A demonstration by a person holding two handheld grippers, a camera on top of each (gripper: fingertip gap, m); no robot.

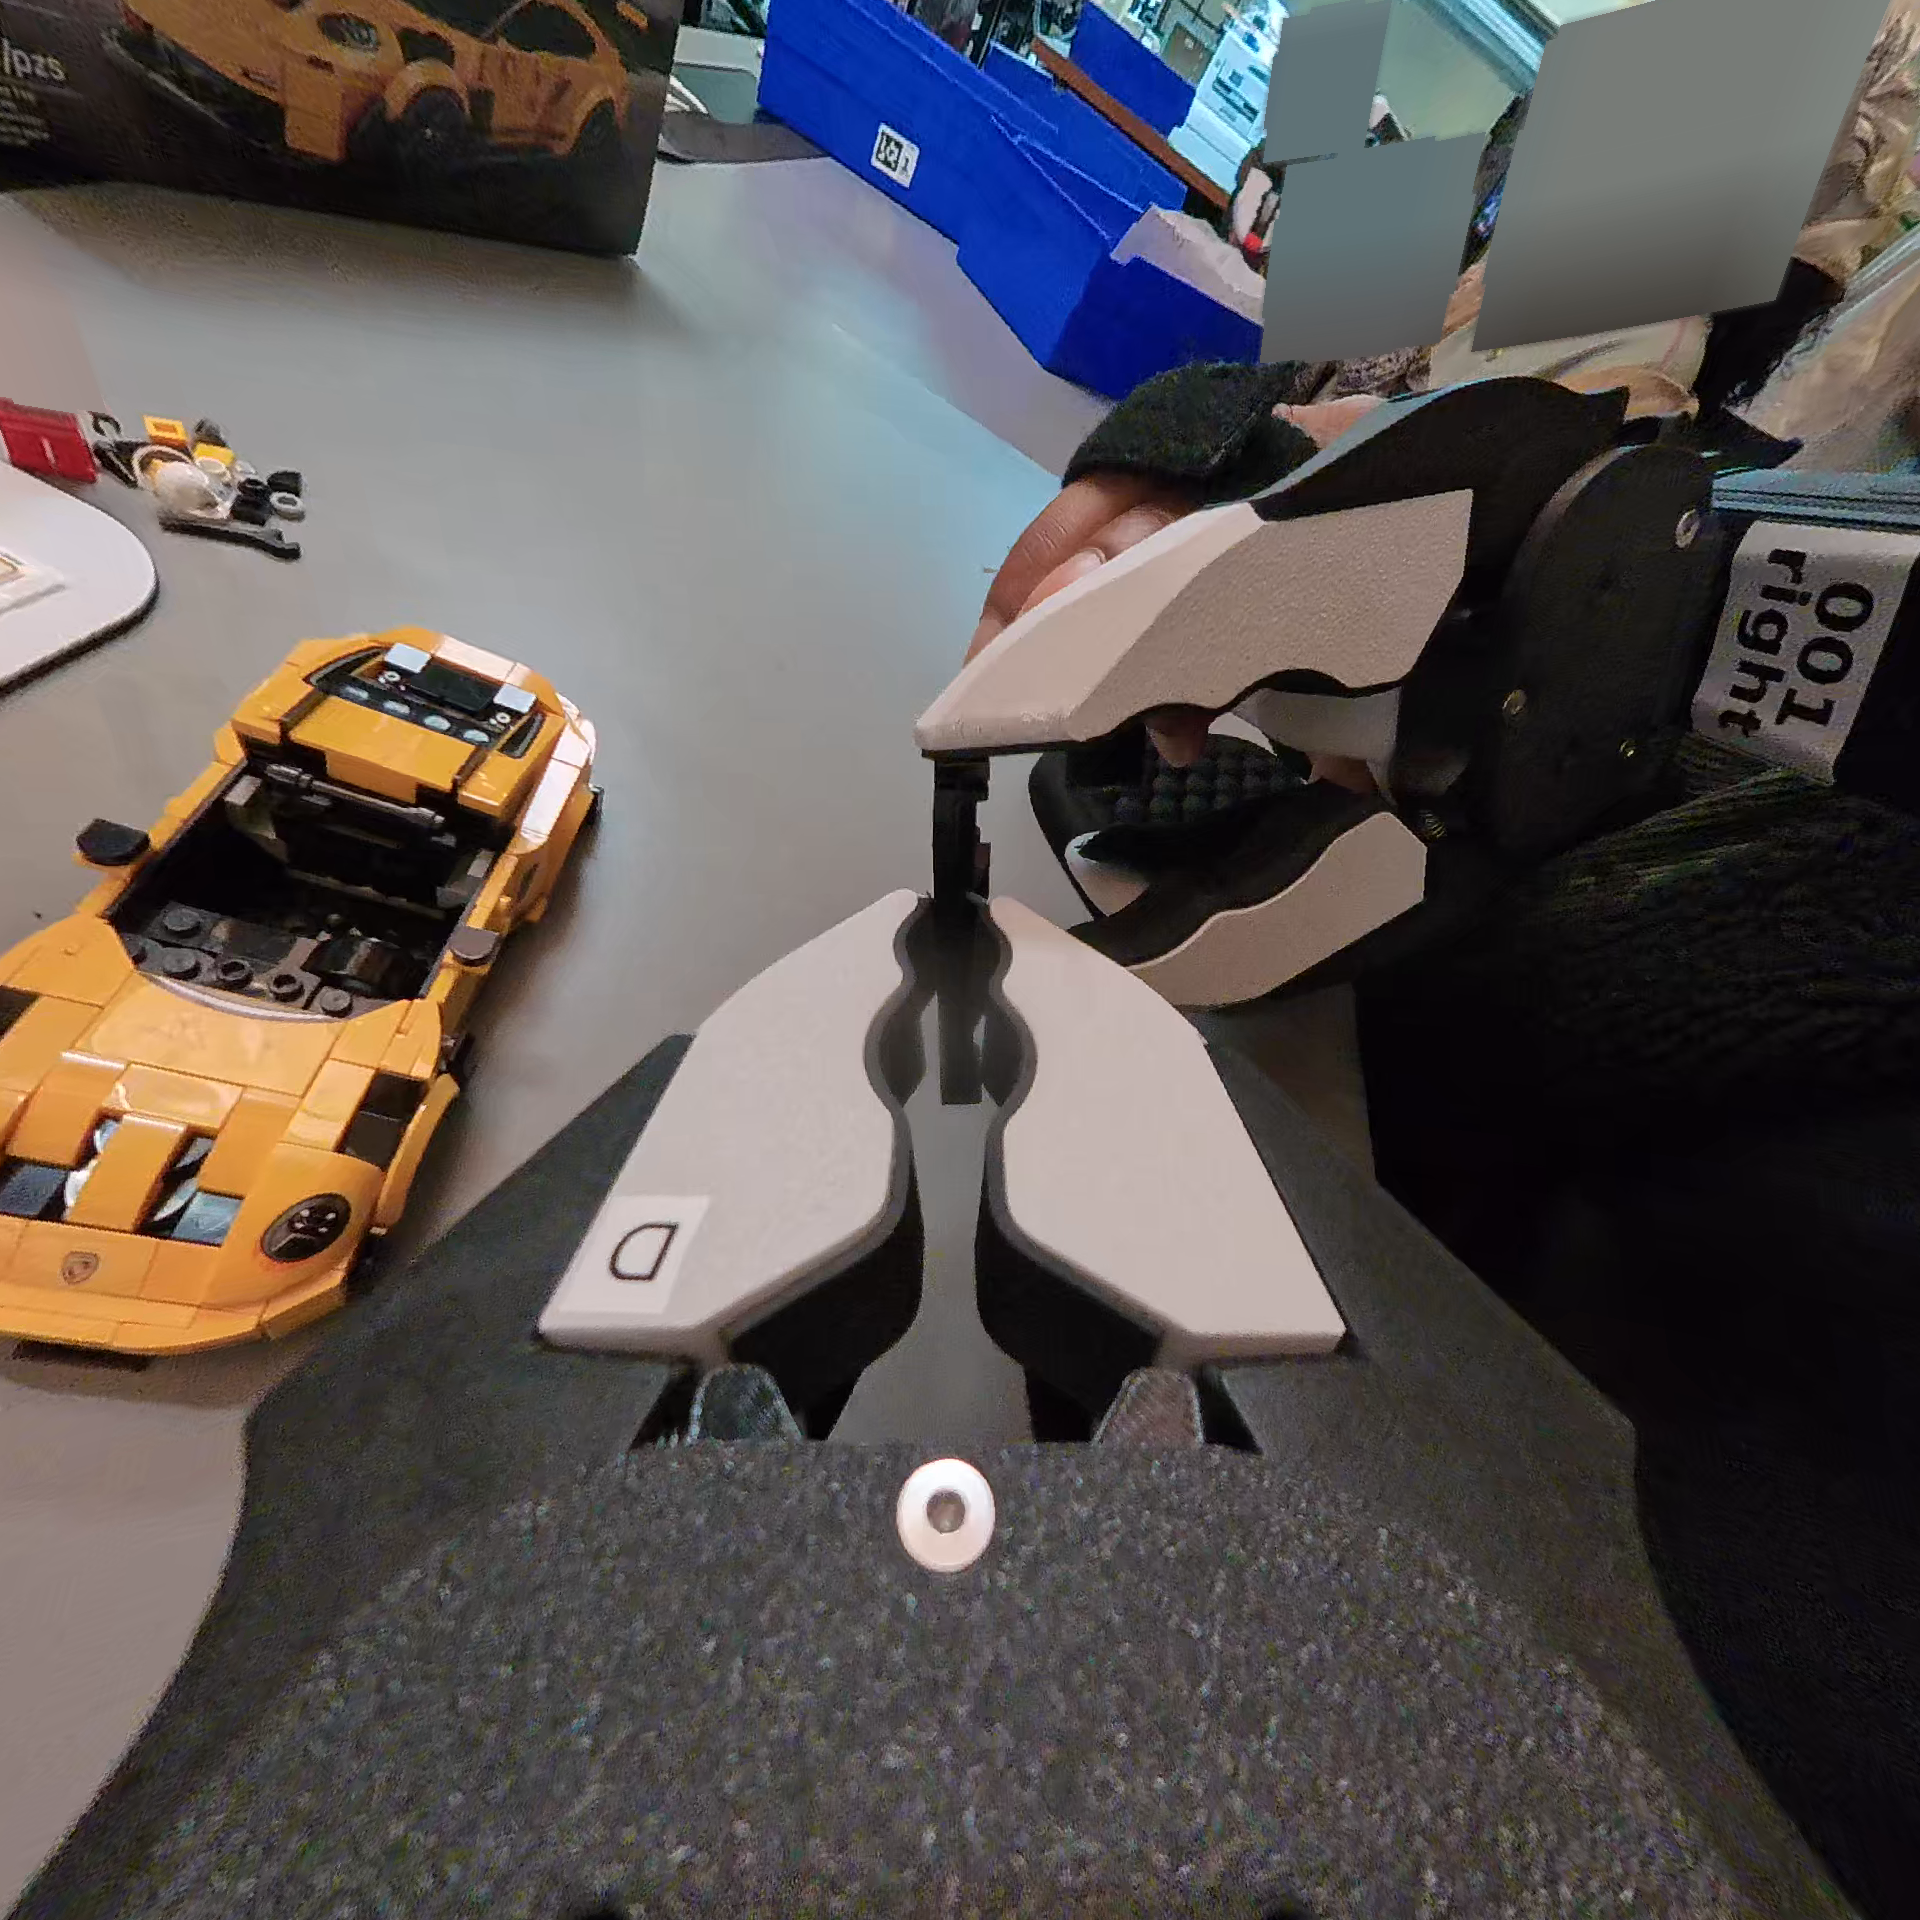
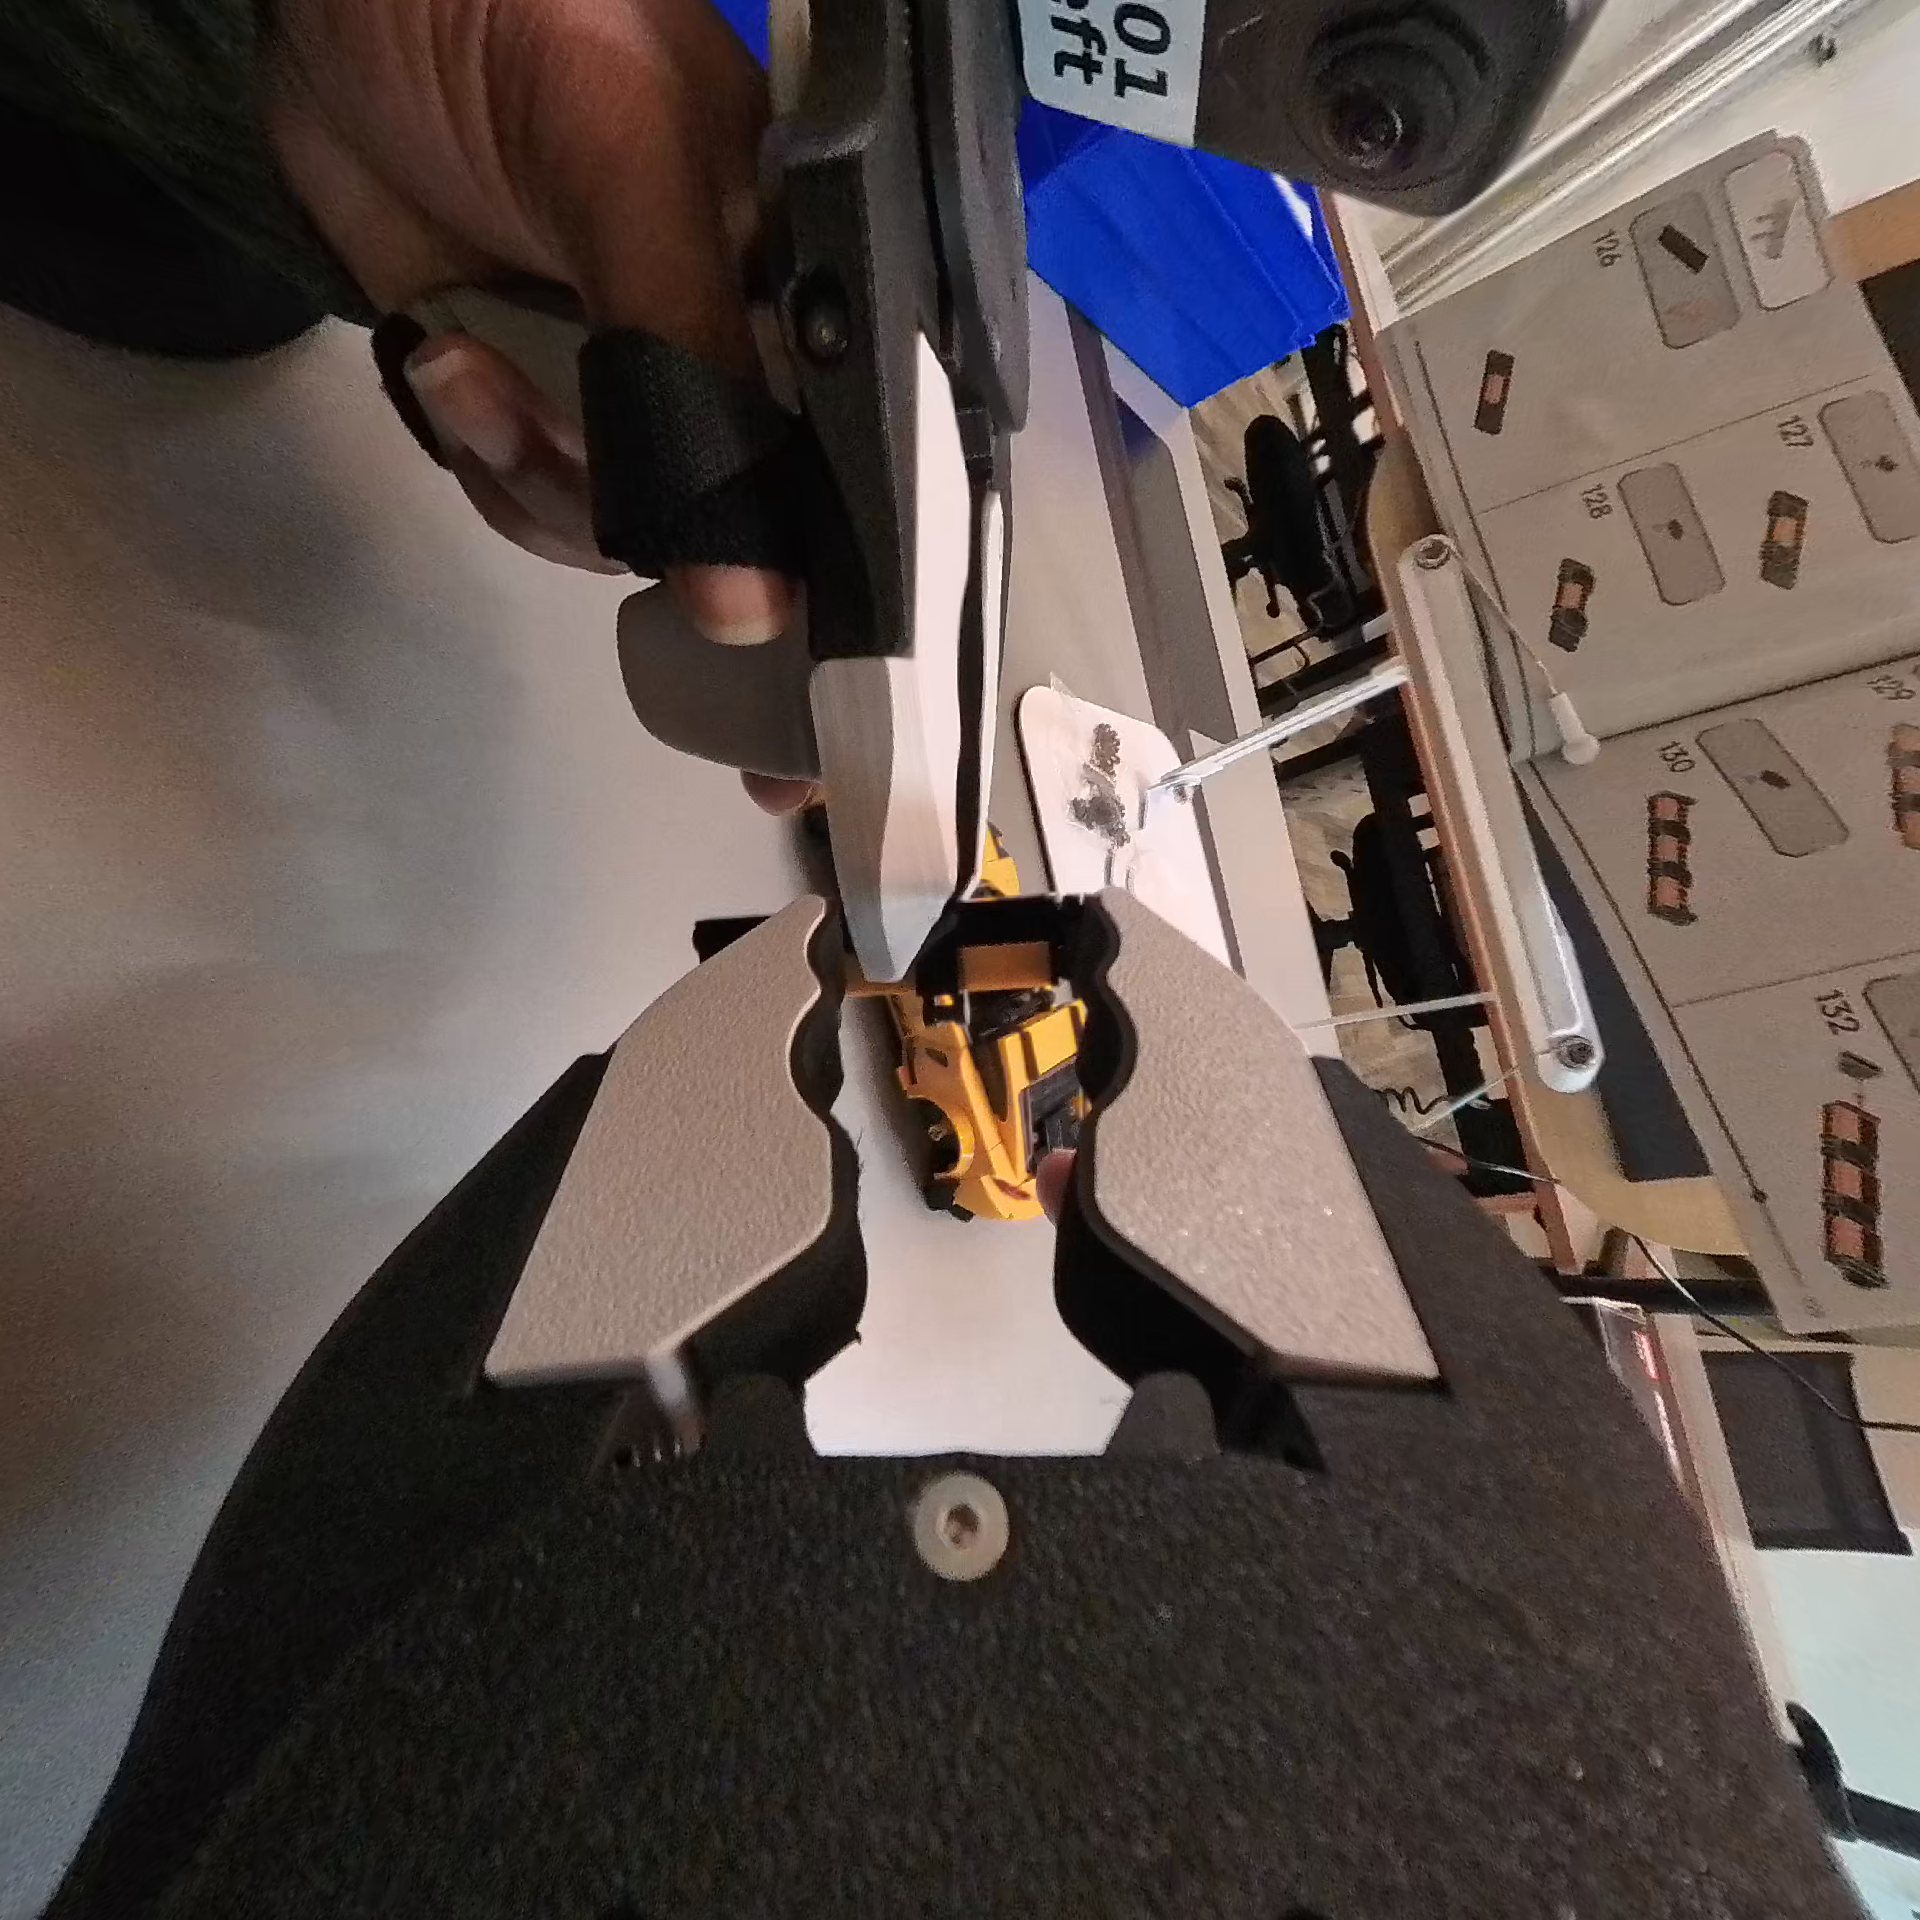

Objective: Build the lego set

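My left gripper [image 1: 954,914] is shut on a thin black lego frame piece [image 1: 951,831], which stands up out of its tips above the grey table. My right gripper [image 1: 1029,847] comes in from the right with its jaws apart. Its upper finger rests on the top of the piece and its lower finger lies beside my left gripper's tip. In the right wrist view the black frame piece [image 2: 1003,920] spans between the right gripper's [image 2: 961,925] tips, next to the left gripper [image 2: 894,935]. The part-built yellow lego car [image 1: 260,987] sits on the table to the left and also shows in the right wrist view [image 2: 987,1091].
Loose small lego parts [image 1: 208,478] and a red piece [image 1: 47,442] lie at the far left beside a white tray [image 1: 62,582]. The set's box [image 1: 332,104] and blue bins [image 1: 997,208] stand at the back. An open instruction booklet [image 2: 1714,727] stands beyond the tray [image 2: 1184,831]. My left and right fingertips are right by each other.
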